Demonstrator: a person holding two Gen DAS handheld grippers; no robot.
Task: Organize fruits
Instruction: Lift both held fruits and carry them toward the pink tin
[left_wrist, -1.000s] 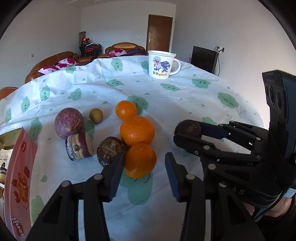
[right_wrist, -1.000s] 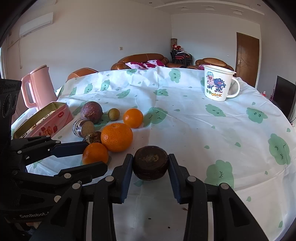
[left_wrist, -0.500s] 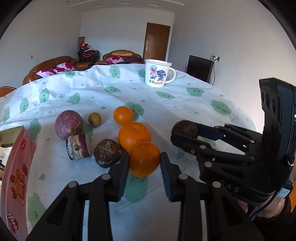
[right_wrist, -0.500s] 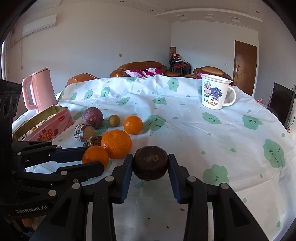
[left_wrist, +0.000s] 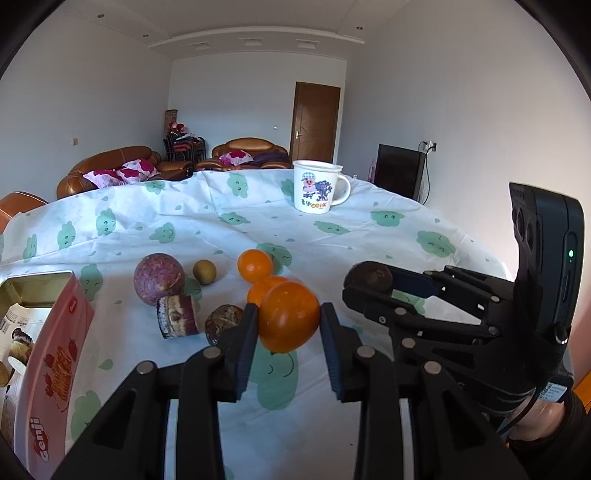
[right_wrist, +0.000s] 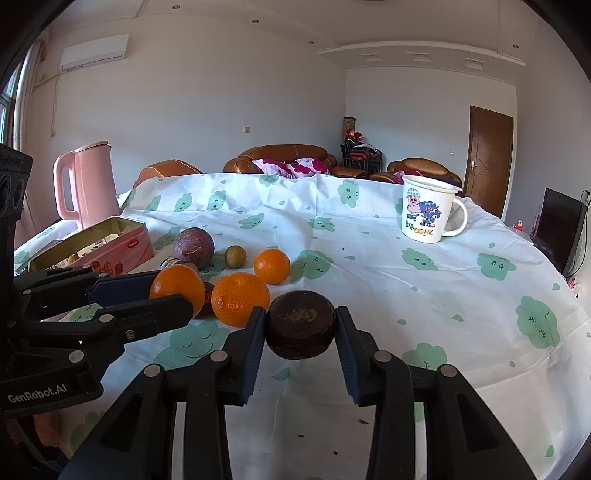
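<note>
I have the left gripper (left_wrist: 289, 325) pinching the nearest orange (left_wrist: 288, 316) across its widest part, low in the centre of the left wrist view; its jaws have just been closing on that fruit, and the pads now sit flat against both sides. The orange looks lifted just clear of the tablecloth (left_wrist: 369, 236), though I cannot be sure it has left the cloth. I took it from the front of the cluster, I judge, so the fingers would not knock its neighbours.

My right gripper (right_wrist: 300, 334) is clamped on a dark brown fruit (right_wrist: 301, 335), bottom centre of the right wrist view, held apart from the pile so the two loads do not collide.

Left on the cloth, middle left of that view: a bigger orange (right_wrist: 241, 299), a small orange (right_wrist: 272, 266), a purple fruit (right_wrist: 193, 247) and a small green fruit (right_wrist: 235, 256). The pink tin (right_wrist: 110, 243) stands open at far left, a likely destination, I think
</note>
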